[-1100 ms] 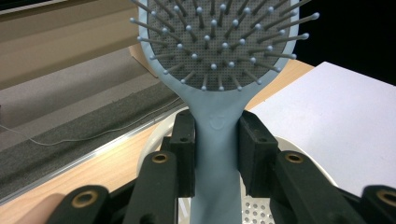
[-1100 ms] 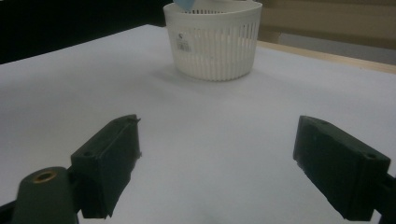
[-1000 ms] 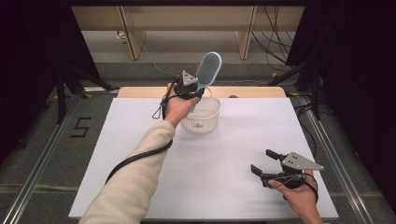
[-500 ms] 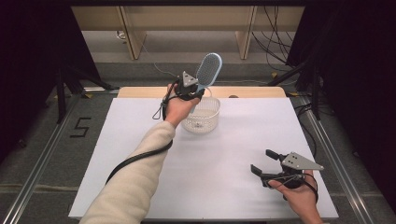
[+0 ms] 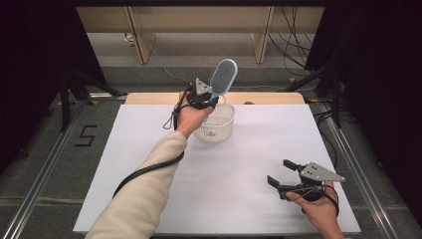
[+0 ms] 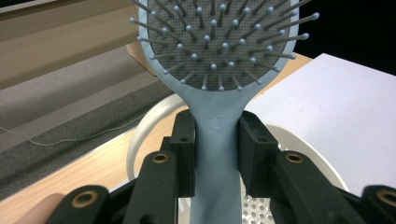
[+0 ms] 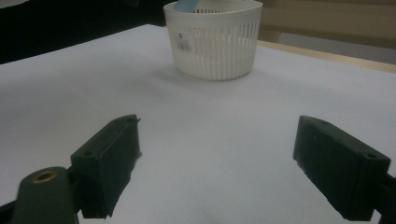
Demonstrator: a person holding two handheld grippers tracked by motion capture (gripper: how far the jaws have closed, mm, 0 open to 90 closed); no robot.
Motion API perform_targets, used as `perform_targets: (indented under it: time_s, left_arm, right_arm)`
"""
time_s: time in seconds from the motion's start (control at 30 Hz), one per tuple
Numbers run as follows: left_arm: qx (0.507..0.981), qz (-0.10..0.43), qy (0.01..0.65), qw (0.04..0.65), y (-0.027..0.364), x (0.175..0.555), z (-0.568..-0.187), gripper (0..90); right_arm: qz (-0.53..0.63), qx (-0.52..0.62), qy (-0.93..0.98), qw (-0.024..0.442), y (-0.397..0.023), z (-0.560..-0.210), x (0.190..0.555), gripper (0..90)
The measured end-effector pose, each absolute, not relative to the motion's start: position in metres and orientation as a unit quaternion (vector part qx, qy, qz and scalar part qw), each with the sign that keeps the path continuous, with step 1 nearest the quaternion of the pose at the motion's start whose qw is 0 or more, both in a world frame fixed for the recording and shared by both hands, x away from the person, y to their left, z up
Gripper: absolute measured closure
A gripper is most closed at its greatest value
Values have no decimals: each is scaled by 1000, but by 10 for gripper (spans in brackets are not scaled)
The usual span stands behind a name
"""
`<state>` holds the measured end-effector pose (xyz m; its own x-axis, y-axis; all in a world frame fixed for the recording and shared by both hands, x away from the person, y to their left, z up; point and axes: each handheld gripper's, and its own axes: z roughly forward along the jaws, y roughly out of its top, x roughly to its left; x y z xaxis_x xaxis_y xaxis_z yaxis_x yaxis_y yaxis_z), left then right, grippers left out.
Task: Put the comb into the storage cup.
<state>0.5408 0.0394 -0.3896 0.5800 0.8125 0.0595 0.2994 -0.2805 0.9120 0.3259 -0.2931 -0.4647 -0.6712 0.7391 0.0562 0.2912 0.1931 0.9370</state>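
Holding the hairbrush [image 6: 219, 121] by the neck of its pale blue handle, your left hand-held gripper [image 5: 203, 95] has both black pads pressed against the sides of the handle just below the bristle head, with the head standing up and tilted away from you above the white basket [image 5: 215, 123]. In the right gripper view the lower end of the handle seems to dip inside the basket's rim, though how deep it reaches you cannot tell.

The grip is the first worry. The handle is smooth and tapered, and the pads sit on a narrow part, so the heavy head may swing the brush over in the jaws if you tilt your wrist further. If you let go with the brush this upright, the head stands well clear of the rim and will likely tip the brush out over the side.

The basket itself is light and slotted, standing free on the white bench [image 5: 239, 164] near its far edge. Pushing the handle against its wall could slide it or tip it toward that edge, and the bristles could catch in the slots.

Your right hand-held gripper [image 5: 284, 175] rests near the front right corner, jaws wide apart and empty, well away from the basket, so it cannot steady anything from there.
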Motion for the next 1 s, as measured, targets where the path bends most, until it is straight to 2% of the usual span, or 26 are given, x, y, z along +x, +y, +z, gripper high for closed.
perform_targets:
  time_s: [1.0]
  left_arm:
    - [765, 265, 365, 459, 36, 540, -404, 699]
  right_arm:
    - [531, 348, 744, 208, -293, -465, 326, 155]
